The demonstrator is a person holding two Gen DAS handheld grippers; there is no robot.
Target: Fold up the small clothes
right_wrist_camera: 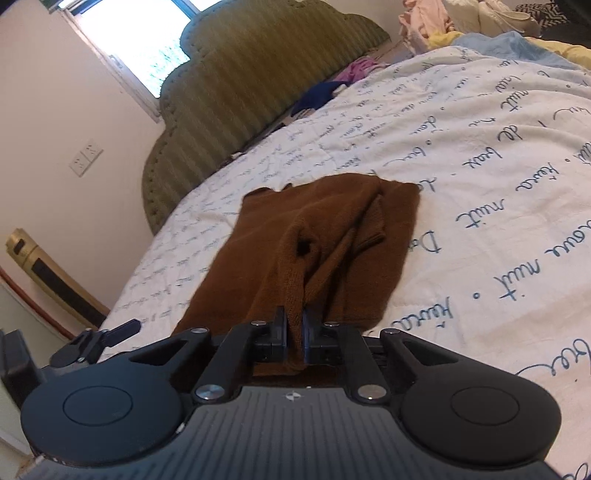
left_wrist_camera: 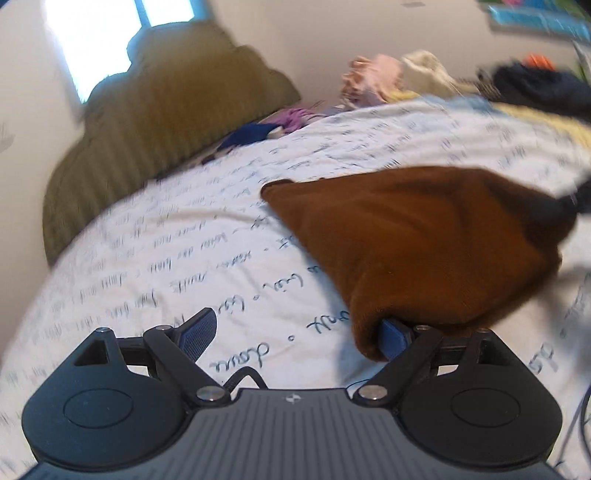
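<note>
Mid-fold: right gripper jaws clamped on bunched edge of brown knit garment, lying on script-print bed quilt. Left gripper jaws spread wide, garment draped over one finger, ungripped. Next, probably: carry pinched edge across, flatten.

Rust-brown knitted garment, plain, no print. White bedspread covered with dark blue handwritten script. Olive-green headboard with vertical ribbed stripes. Black gripper bodies, blue textured pads on the fingers. Pale pink, cream, yellow and light blue clothes heap at far side. Navy cloth and purple cloth beside headboard. Off-white wall.
</note>
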